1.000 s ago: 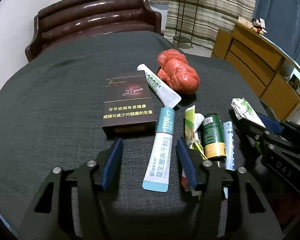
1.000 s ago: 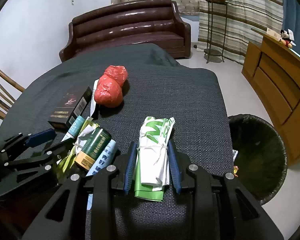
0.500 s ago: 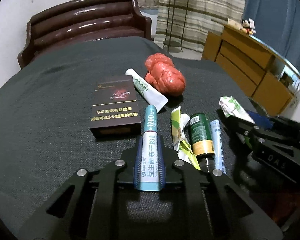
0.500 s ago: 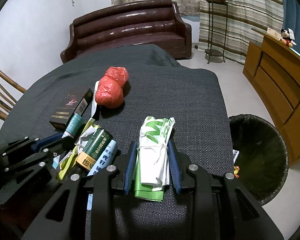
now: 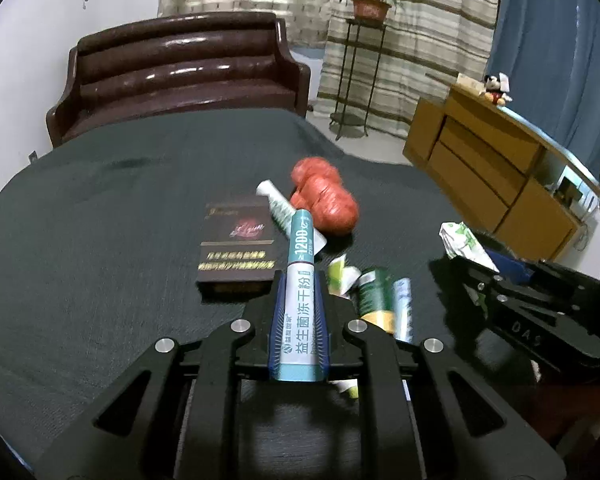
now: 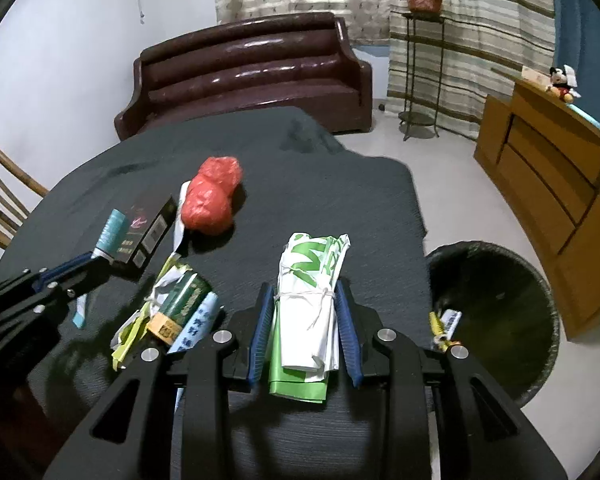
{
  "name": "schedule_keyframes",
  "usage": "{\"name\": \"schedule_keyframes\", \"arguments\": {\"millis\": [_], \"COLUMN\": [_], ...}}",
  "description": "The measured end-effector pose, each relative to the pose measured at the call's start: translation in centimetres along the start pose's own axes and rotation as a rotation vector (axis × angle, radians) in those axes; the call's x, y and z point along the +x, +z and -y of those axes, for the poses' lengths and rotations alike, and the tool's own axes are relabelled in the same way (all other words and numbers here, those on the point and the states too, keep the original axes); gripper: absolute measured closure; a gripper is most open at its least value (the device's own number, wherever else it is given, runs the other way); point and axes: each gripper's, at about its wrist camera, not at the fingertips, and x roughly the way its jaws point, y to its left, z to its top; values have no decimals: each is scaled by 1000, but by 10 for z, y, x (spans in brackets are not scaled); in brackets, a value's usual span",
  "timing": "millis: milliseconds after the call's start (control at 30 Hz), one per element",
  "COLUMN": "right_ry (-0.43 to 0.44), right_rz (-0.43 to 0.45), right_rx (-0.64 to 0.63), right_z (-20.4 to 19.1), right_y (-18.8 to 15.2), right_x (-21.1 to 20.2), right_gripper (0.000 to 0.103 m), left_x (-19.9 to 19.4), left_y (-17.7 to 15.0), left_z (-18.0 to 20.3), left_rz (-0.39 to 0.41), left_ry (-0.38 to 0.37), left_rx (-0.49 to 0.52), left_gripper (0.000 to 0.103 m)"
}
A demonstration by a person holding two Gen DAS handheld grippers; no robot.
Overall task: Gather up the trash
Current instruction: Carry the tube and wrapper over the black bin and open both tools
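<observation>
Change since one second ago: the left gripper (image 5: 298,320), then open astride the teal-and-white printed sachet stick (image 5: 299,300) lying on the dark grey fabric-covered table (image 5: 100,240), has closed; its blue-padded jaws now clamp the stick by its long sides. The stick tilts upward with its teal end raised clear of the table, above the dark rectangular cigarette box (image 5: 236,240). Judgement: the pick is complete and the item is ready for transfer.

The right gripper (image 6: 305,328) is unchanged: jaws clamped on the white-and-green folded plastic bag tied with string (image 6: 308,292), held at the table edge nearest the bin.

Container: the black-lined round waste bin (image 6: 500,308) stands on the floor, just beside the table on the right. It holds a small white-and-blue wrapper and a yellow scrap (image 6: 444,324) near its near rim; the remainder of its interior is too dark to assess.

Still on the table: a red crumpled plastic bag (image 6: 210,200), a white tube (image 5: 278,204), a green cylindrical can (image 6: 182,304) and assorted loose wrappers beside it
</observation>
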Motion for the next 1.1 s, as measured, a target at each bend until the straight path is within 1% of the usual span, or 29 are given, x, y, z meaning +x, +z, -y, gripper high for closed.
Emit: {"name": "schedule_keyframes", "arguments": {"millis": [200,333,633,833,1100], "right_ry": [-58,-112,-213,-249,-262], "right_rz": [34,56,82,83,78], "right_rx": [17,39,114,154,188], "right_z": [24,50,110,139,165], "right_y": [5,9,9,4,-4], "right_x": [-10,-18,-24,-24,-21], "right_gripper": [71,71,71,71,71], "left_x": [-1,4,20,37,63], "left_y": [13,20,31,35,38], "left_z": [24,45,107,149,188], "left_rz": [27,31,44,34,2], "left_ry": [-39,-77,-150,-177,-184], "left_rx": [11,23,100,151,198], "left_gripper": [89,89,89,89,89]}}
